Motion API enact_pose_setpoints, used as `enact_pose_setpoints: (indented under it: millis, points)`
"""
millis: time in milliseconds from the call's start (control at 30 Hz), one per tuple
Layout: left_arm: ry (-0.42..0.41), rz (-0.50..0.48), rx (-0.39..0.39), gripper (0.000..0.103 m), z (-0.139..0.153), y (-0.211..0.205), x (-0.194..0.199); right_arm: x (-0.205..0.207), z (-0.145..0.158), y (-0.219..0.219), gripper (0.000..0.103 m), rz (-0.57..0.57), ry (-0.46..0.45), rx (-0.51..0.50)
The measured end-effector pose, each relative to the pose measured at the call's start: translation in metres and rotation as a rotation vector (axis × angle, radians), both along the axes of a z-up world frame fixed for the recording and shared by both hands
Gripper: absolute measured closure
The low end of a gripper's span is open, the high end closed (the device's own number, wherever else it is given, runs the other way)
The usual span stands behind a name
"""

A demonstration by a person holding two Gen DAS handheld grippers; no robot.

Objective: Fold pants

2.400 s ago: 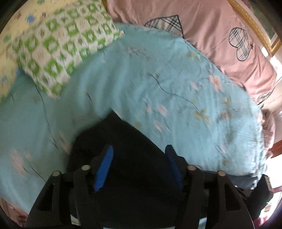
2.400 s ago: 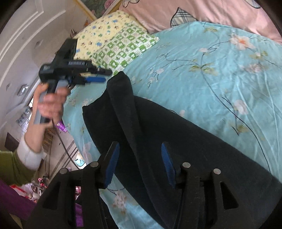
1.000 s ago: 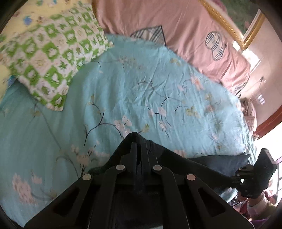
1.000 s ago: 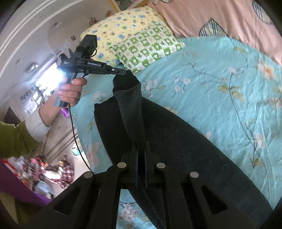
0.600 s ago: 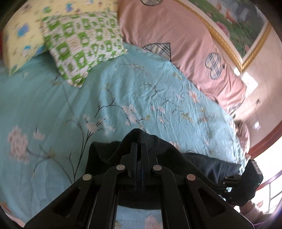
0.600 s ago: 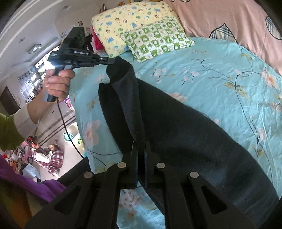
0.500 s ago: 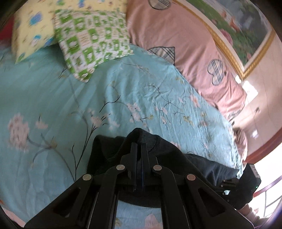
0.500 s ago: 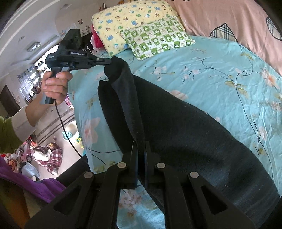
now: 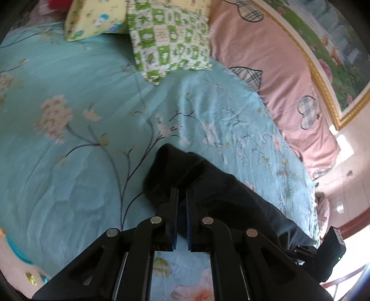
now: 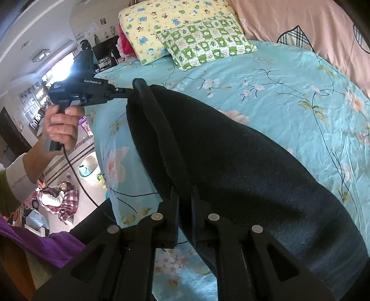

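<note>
Black pants [image 10: 231, 162] lie spread on the turquoise flowered sheet [image 10: 289, 104], with one long edge lifted into a ridge between the two grippers. In the left wrist view my left gripper [image 9: 181, 192] is shut on a bunched end of the pants [image 9: 208, 180], low over the sheet. The right wrist view shows it [image 10: 131, 89] side-on in a person's hand [image 10: 62, 125]. My right gripper [image 10: 185, 192] grips the ridge's near end; its jaws are opening, and fabric still fills the narrow gap. It also shows at the left view's lower right [image 9: 300, 250].
A green checked pillow [image 10: 205, 41] and a yellow pillow [image 10: 161, 25] lie at the head of the bed. A pink quilt [image 10: 300, 20] runs along the far side. The bed's edge drops at the left to a cluttered floor [image 10: 57, 196]. Purple cloth [image 10: 34, 240] sits bottom left.
My left gripper has rolled and carried its end of the pants down and outward, lengthening the ridge. The right gripper's fingers have parted slightly.
</note>
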State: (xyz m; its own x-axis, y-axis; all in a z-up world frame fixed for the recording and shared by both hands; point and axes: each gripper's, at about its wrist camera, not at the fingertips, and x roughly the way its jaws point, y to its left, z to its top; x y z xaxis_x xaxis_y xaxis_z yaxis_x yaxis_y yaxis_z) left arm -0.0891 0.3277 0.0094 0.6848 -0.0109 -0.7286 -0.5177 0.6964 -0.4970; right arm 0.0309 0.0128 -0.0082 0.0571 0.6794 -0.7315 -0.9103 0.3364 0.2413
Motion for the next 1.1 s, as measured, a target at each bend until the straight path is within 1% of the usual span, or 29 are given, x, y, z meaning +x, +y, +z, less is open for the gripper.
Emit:
enact_pose_setpoints:
  millis: [67, 133, 200, 300, 367, 433, 600, 633, 700, 733, 867, 1100]
  points:
    - [0.008, 0.021, -0.004, 0.1, 0.001, -0.004, -0.005, -0.001, 0.001, 0.001, 0.083, 0.002, 0.012, 0.007]
    - [0.008, 0.037, -0.013, 0.1, 0.004, -0.011, -0.011, -0.003, 0.003, 0.001, 0.07, 0.011, 0.02, 0.026]
    - [0.005, 0.046, -0.02, 0.099, 0.008, -0.018, -0.018, -0.006, 0.008, 0.002, 0.065, 0.023, 0.027, 0.049]
    - [0.001, 0.06, -0.036, 0.093, 0.011, -0.027, -0.027, -0.007, 0.014, 0.003, 0.065, 0.031, 0.042, 0.081]
    - [0.0, 0.061, -0.052, 0.092, 0.012, -0.031, -0.031, -0.006, 0.018, 0.004, 0.065, 0.03, 0.052, 0.101]
    - [0.003, 0.056, -0.052, 0.092, 0.014, -0.036, -0.033, -0.001, 0.022, 0.002, 0.065, 0.018, 0.069, 0.125]
    - [0.025, 0.042, -0.048, 0.088, 0.013, -0.042, -0.029, 0.03, 0.028, 0.001, 0.065, -0.073, 0.098, 0.159]
    - [0.033, 0.046, -0.038, 0.087, 0.013, -0.043, -0.028, 0.038, 0.029, 0.0, 0.065, -0.093, 0.1, 0.159]
    - [0.065, 0.067, 0.007, 0.08, 0.013, -0.045, -0.026, 0.056, 0.032, 0.0, 0.065, -0.129, 0.112, 0.168]
    - [0.075, 0.071, 0.022, 0.08, 0.012, -0.046, -0.025, 0.065, 0.033, 0.001, 0.065, -0.143, 0.114, 0.167]
    - [0.095, 0.069, 0.034, 0.078, 0.007, -0.048, -0.022, 0.096, 0.031, 0.011, 0.065, -0.172, 0.126, 0.134]
    - [0.119, 0.073, 0.033, 0.078, 0.0, -0.048, -0.022, 0.138, 0.009, 0.039, 0.065, -0.139, 0.196, 0.042]
